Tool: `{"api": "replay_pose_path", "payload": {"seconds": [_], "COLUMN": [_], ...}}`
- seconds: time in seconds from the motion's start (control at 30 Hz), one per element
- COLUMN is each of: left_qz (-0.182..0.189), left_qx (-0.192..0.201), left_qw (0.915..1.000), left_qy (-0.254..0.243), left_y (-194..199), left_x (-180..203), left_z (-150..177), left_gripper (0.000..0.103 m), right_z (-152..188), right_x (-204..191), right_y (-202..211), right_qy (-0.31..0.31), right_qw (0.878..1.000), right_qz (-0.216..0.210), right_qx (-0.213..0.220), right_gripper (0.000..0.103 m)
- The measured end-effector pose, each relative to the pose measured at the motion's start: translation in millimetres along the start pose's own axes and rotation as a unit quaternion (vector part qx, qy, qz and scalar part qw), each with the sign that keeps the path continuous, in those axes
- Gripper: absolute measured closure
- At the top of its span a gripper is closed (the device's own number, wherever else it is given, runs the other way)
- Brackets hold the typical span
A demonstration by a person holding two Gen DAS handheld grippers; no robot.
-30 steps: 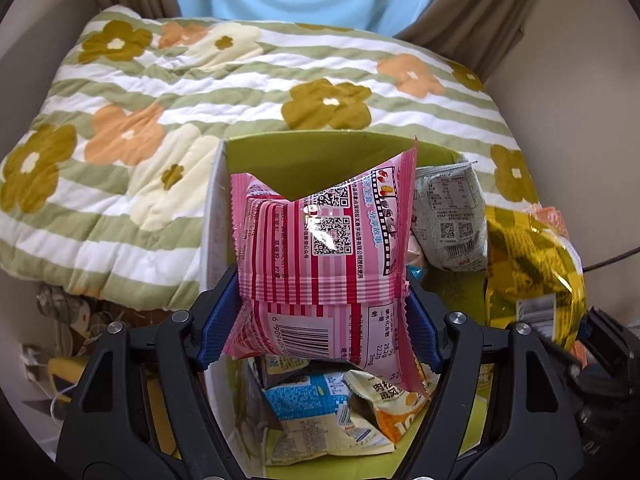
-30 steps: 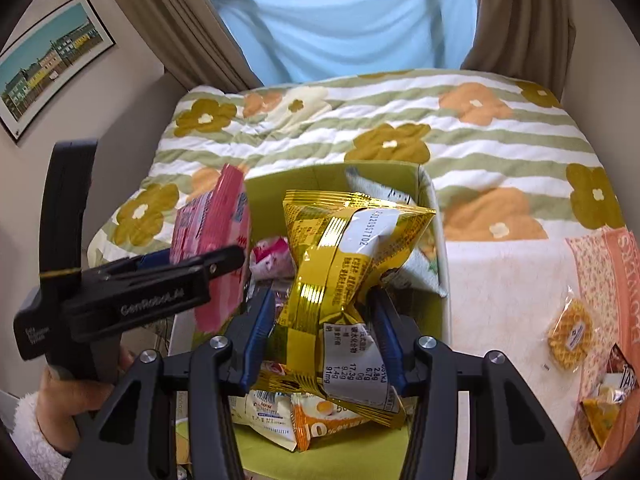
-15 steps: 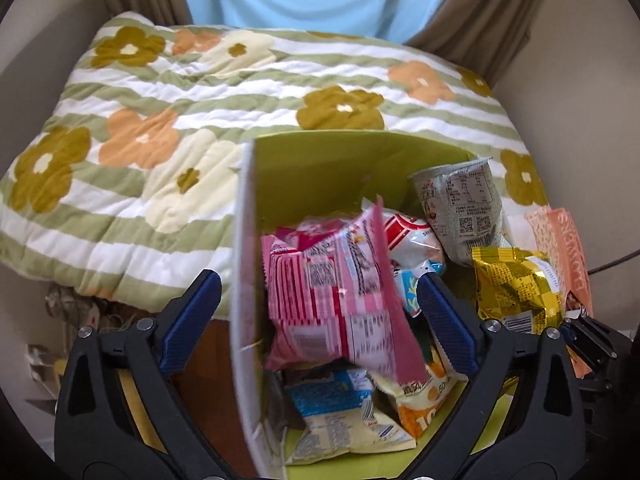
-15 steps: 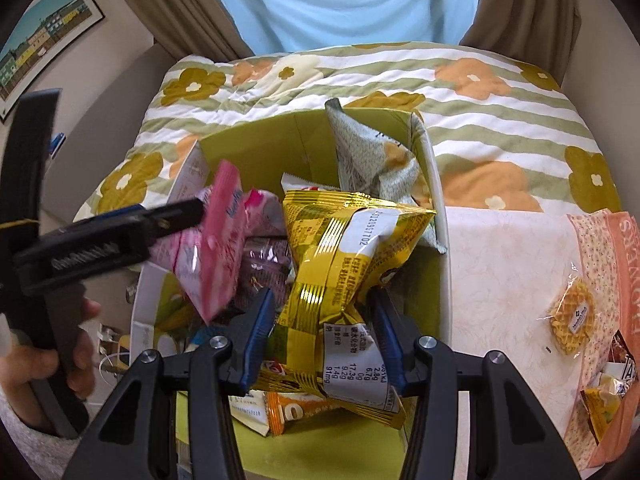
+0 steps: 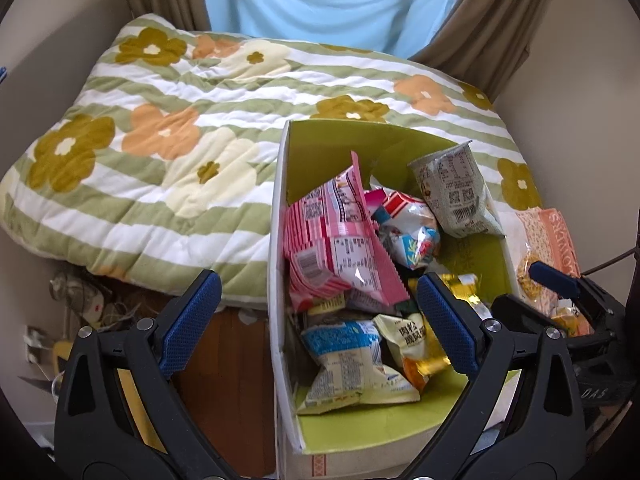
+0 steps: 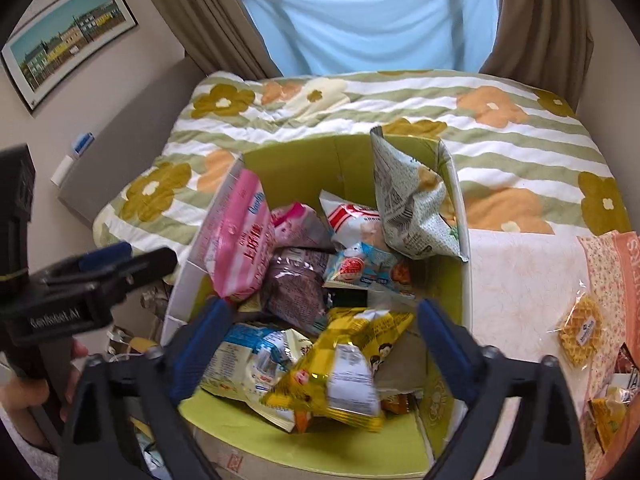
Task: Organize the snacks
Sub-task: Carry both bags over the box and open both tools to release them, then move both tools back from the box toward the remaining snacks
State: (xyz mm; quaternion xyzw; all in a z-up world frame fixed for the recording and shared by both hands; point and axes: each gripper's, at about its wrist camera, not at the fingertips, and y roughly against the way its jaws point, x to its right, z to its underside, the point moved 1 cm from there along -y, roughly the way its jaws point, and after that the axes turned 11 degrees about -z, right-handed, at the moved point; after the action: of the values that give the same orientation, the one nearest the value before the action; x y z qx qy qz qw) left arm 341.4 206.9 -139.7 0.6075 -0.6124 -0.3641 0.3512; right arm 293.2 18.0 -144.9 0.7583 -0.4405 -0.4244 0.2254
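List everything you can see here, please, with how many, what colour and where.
box: one, green inside, on the bed edge
pink packet: one, in the box, left side
yellow packet: one, in the box, near end
grey packet: one, upright at the box's far right corner
waffle: one, yellow, wrapped, right of the box
quilt: one, striped, flowered, behind the box
left claw: one, open, empty
right claw: one, opening, the yellow packet lying loose below it

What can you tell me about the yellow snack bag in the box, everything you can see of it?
The yellow snack bag is a shiny, crinkled foil packet with a white printed label panel and small cartoon faces. It lies tilted on top of other packets at the near end of the green-lined box, overlapping a blue-and-white packet. The right tongs are opening around it, pads clear of the foil.
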Motion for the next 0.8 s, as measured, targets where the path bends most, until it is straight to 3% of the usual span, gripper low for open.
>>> {"api": "replay_pose_path", "payload": {"seconds": [0.2, 0.4, 0.6, 0.8], "left_qz": [0.015, 0.04, 0.051, 0.046], "left_qx": [0.007, 0.023, 0.036, 0.057], "left_qw": [0.9998, 0.9986, 0.9963, 0.9916], "left_qy": [-0.01, -0.027, -0.06, -0.106], "left_y": [4, 16, 28, 42], "left_x": [4, 32, 91, 180], "left_z": [10, 4, -2, -1], "left_gripper": [0.005, 0.005, 0.005, 0.005], "right_z": [15, 21, 27, 48], "right_x": [1, 16, 58, 127], "right_y": [16, 42, 93, 149], "right_qy": [-0.009, -0.029, -0.06, -0.118], "right_qw": [1.0, 0.998, 0.993, 0.983], "right_qz": [0.011, 0.029, 0.061, 0.1], "right_qx": [0.021, 0.04, 0.081, 0.1], "right_gripper": [0.006, 0.006, 0.006, 0.006]}}
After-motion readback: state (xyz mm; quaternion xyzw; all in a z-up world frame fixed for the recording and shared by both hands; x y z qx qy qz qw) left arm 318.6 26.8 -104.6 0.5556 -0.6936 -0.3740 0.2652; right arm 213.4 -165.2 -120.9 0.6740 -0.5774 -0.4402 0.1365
